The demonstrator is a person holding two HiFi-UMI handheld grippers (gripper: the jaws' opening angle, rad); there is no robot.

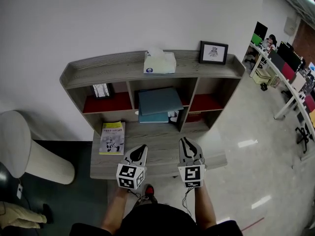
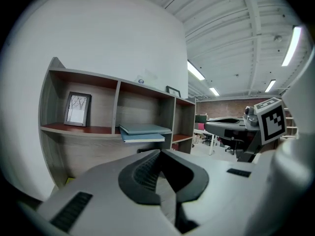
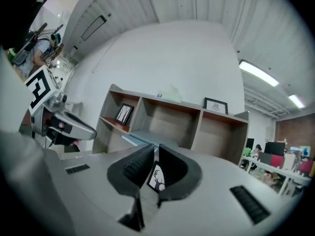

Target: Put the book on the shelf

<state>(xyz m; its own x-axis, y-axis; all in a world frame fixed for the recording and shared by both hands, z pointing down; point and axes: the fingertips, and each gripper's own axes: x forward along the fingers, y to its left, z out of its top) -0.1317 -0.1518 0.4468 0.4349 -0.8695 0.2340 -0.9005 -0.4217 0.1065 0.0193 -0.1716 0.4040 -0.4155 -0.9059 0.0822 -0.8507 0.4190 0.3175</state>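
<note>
The book (image 1: 112,137), with a yellow and white cover, lies flat at the left of the wooden desk (image 1: 162,132), below the shelf unit (image 1: 194,90). My left gripper (image 1: 139,149) hovers over the desk's front, just right of the book, with its jaws together and nothing in them (image 2: 160,152). My right gripper (image 1: 186,144) hovers beside it at centre right. Its jaws are nearly together with only a thin slit, and nothing is between them (image 3: 154,150). Both point toward the shelf.
Two blue books (image 1: 160,102) lie stacked in the middle compartment beside a small deer card (image 1: 173,116). A small frame (image 1: 101,90) stands in the left compartment. On top sit a tissue box (image 1: 160,63) and a framed picture (image 1: 213,52). A white rounded seat (image 1: 24,146) stands at left.
</note>
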